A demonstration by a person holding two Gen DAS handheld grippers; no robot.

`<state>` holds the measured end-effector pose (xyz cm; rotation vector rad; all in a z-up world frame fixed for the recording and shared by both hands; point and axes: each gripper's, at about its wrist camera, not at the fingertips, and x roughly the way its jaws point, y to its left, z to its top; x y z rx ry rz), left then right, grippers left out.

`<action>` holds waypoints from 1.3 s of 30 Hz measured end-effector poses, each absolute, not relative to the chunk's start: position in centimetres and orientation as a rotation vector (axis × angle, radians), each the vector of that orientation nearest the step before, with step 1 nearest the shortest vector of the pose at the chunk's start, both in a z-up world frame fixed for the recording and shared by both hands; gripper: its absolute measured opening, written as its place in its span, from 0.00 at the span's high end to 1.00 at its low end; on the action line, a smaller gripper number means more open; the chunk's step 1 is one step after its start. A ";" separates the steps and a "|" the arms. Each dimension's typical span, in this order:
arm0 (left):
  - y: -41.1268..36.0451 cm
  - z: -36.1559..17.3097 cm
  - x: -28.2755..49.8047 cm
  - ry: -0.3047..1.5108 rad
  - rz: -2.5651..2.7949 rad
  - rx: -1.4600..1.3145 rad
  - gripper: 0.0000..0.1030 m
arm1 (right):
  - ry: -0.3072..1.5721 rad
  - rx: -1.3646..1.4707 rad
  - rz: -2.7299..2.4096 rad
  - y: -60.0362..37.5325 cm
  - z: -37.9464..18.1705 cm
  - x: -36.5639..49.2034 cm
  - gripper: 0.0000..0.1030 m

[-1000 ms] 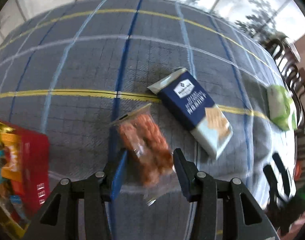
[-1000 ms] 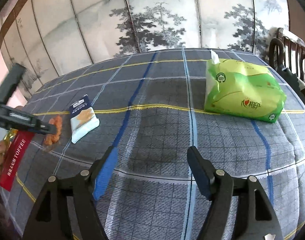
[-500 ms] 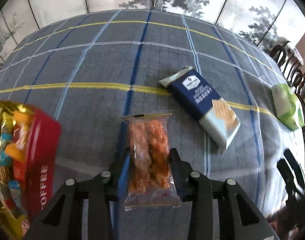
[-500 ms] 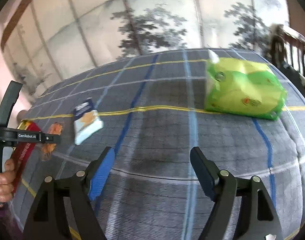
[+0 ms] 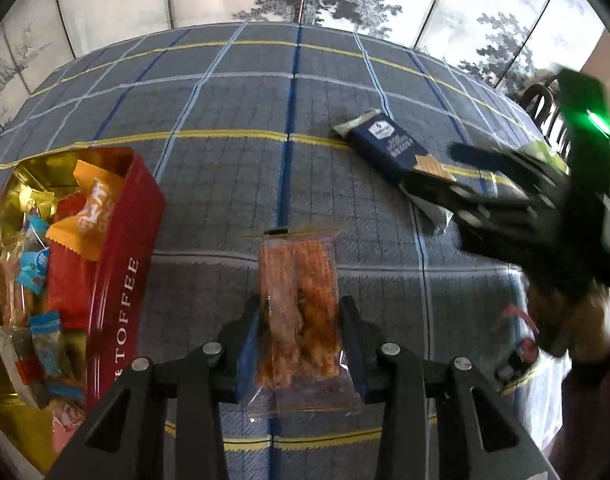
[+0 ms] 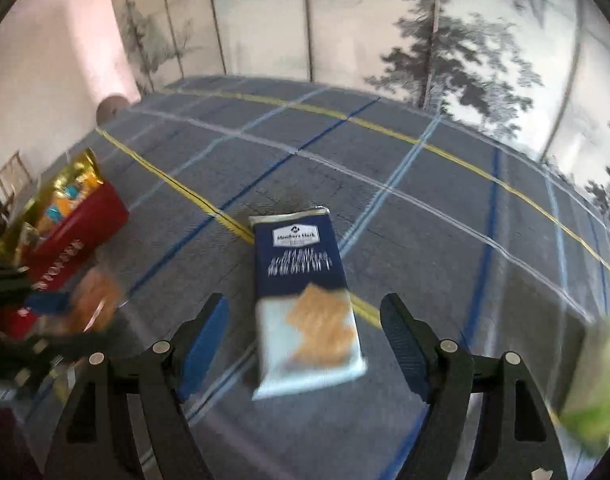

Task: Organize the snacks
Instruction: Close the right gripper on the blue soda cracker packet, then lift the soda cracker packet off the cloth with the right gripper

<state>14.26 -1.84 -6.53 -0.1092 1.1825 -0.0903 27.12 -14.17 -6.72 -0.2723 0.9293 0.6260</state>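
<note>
My left gripper (image 5: pixel 299 338) is shut on a clear packet of orange snacks (image 5: pixel 299 312) and holds it above the cloth. A red toffee box (image 5: pixel 117 264) lined with gold foil and filled with wrapped sweets sits to its left; it also shows in the right wrist view (image 6: pixel 71 236). A navy and white cracker packet (image 6: pixel 305 300) lies flat on the cloth, and shows in the left wrist view (image 5: pixel 397 156). My right gripper (image 6: pixel 305 340) is open, its fingers either side of the packet's near end without touching it. The right gripper (image 5: pixel 537 208) appears blurred in the left wrist view.
The table carries a grey plaid cloth (image 5: pixel 233 92) with blue and yellow lines. A green tissue pack (image 6: pixel 597 392) sits at the right edge, blurred. A painted folding screen (image 6: pixel 425 32) stands behind the table. A dark wooden chair (image 5: pixel 545 104) stands at the right.
My left gripper has lifted the orange snack packet and drawn nearer the toffee box. My right gripper has swung left from the tissue pack to straddle the cracker packet.
</note>
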 end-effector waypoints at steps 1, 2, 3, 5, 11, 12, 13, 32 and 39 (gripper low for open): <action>-1.7 -6.7 14.2 1.187 -0.096 -0.110 0.63 | 0.940 -0.279 0.623 -13.7 -7.3 27.6 0.27; -2.1 -6.9 14.6 1.188 -0.100 -0.110 0.63 | 0.955 -0.278 0.622 -13.6 -7.6 28.0 0.27; -2.3 -7.1 14.7 1.189 -0.102 -0.107 0.63 | 0.927 -0.291 0.600 -13.5 -7.7 27.8 0.32; -2.3 -7.3 14.7 1.188 -0.100 -0.100 0.63 | 0.936 -0.273 0.570 -13.6 -7.5 27.5 0.54; -2.3 -6.9 13.5 1.143 -0.111 -0.070 0.63 | 0.894 -0.225 0.526 -15.5 -5.8 20.8 0.55; -2.3 -6.8 13.3 1.137 -0.113 -0.062 0.63 | 0.890 -0.213 0.502 -16.1 -5.5 19.7 0.55; -2.3 -6.8 12.9 1.134 -0.120 -0.055 0.63 | 0.886 -0.185 0.481 -16.9 -5.2 18.6 0.55; -3.0 -6.2 4.9 1.014 -0.123 0.052 0.63 | 0.905 0.036 0.264 -19.0 -7.2 11.0 0.54; -2.6 -7.8 5.1 1.037 -0.116 0.042 0.63 | 0.908 0.016 0.247 -18.8 -7.2 11.5 0.53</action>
